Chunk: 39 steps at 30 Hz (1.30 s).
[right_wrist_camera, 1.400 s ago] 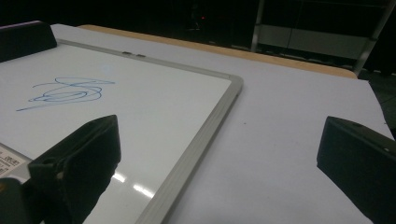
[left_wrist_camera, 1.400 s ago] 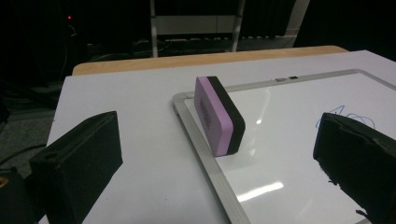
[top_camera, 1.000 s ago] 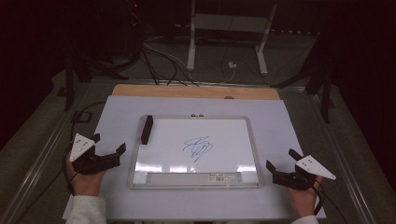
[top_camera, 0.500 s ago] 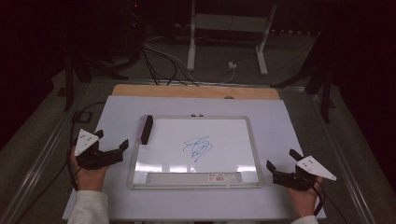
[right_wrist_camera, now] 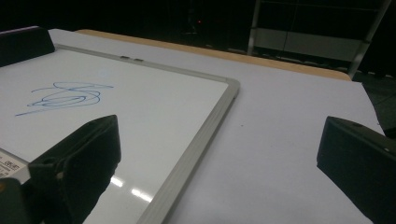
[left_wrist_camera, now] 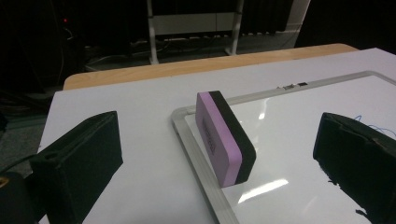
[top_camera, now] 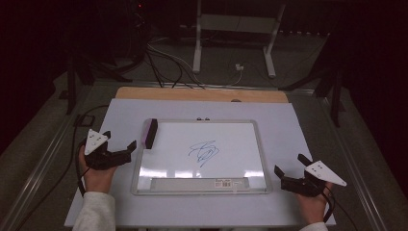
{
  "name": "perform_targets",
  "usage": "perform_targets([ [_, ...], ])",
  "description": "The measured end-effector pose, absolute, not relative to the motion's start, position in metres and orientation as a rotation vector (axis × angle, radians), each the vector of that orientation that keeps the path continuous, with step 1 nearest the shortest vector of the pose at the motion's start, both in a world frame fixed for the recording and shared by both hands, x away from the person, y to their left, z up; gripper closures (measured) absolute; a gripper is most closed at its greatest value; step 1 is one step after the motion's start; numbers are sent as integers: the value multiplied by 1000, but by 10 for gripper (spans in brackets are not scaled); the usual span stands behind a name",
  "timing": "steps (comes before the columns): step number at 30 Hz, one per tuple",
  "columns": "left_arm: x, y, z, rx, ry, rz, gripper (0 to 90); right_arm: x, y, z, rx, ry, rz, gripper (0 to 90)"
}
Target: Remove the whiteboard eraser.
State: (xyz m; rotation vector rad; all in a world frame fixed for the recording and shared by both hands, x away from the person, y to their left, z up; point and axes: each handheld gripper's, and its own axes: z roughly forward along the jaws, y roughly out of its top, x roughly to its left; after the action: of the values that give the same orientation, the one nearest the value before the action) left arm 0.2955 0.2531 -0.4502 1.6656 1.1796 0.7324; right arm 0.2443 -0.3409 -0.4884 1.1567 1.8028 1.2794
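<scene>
A white sheet covers the desk (top_camera: 298,130), with a strip of bare wood along its far edge; beyond it the room is dark, with cables on the floor and a white stand (top_camera: 234,29); on the sheet lies one whiteboard (top_camera: 240,144) bearing one blue scribble (top_camera: 204,152); one eraser (left_wrist_camera: 224,137), purple and black, stands on edge at the board's left frame; the left tool (top_camera: 118,144), released with jaws wide, sits just beside it; the right tool (top_camera: 288,169), also released, rests near the board's right corner.

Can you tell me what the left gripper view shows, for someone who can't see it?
A purple-and-black eraser stands on edge at the whiteboard corner, between the open left gripper jaws. Blue scribble peeks in at right.
</scene>
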Motion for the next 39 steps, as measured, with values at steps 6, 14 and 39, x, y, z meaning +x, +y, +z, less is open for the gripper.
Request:
perform_targets([
  [6,304,249,-450,1674,1184,728,22,244,-341,-488,1156,1804,1280,0],
  [14,313,243,-451,1689,1187,718,22,244,-341,-488,1161,1804,1282,0],
  [39,343,223,-464,1749,1217,645,43,245,-341,-489,1164,1810,1283,0],
])
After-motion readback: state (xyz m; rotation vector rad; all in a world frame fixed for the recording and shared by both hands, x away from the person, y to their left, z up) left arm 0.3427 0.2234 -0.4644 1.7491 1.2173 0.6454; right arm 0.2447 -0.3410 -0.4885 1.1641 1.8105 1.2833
